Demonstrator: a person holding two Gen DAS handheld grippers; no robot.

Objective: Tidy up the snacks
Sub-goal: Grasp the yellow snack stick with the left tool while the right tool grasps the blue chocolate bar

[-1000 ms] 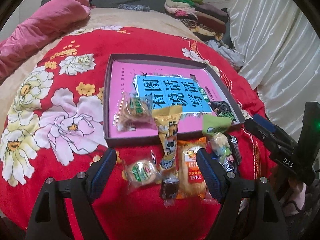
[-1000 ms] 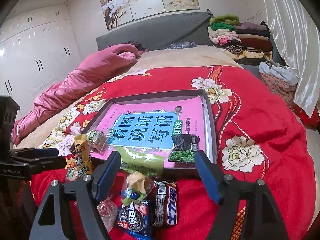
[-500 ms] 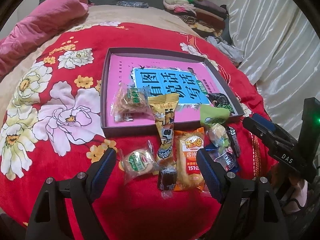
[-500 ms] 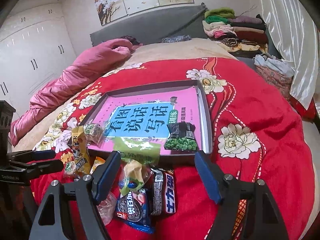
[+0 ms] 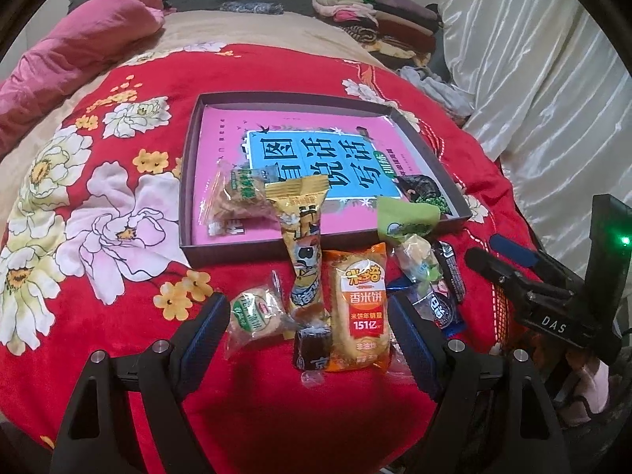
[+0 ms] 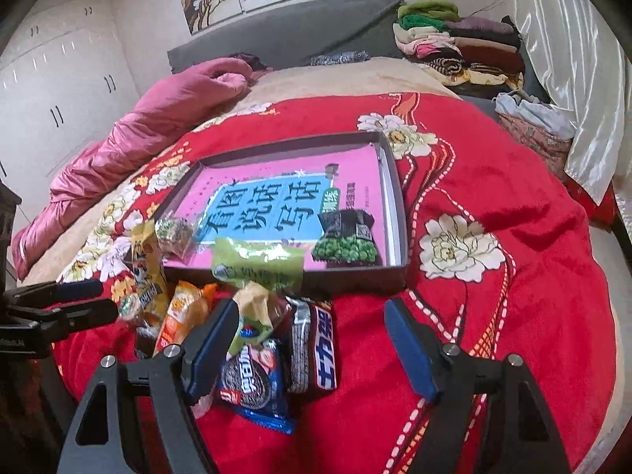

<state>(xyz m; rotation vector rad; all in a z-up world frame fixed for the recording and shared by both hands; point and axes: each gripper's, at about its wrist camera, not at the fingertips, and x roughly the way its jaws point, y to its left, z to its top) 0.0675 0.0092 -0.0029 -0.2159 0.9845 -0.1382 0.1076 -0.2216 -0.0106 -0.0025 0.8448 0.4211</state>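
A: Where are the snacks at this moment?

B: Most lie in a loose heap on the red blanket [image 5: 118, 359] of the bed, just at the near edge of the shallow box [image 5: 185, 181]. Two are already inside: a clear biscuit bag [image 5: 237, 201] at the near left and a dark pea packet [image 6: 347, 237] at the near right. A yellow packet [image 5: 302, 245] and a green packet [image 6: 256, 264] lean over the near rim, half in and half out.

A: And the two tools?

B: The left hand-held gripper [image 5: 310, 339] is open and holds nothing; between its jaws lie a round biscuit pack [image 5: 254, 316], a small dark candy [image 5: 312, 351] and the orange rice cracker pack [image 5: 361, 312]. The right hand-held gripper [image 6: 310, 345] is also open and empty, over the blue cookie pack [image 6: 252, 383] and the brown chocolate bar [image 6: 314, 347].

A: How to do the pick well?

B: I think choose one packet only. The heap is crowded, so wide jaws may catch a neighbour. Narrow them around the middle of the wrapper, not the crinkled end, and lift straight before moving over the rim. The wrappers look slippery and soft, so close gently.
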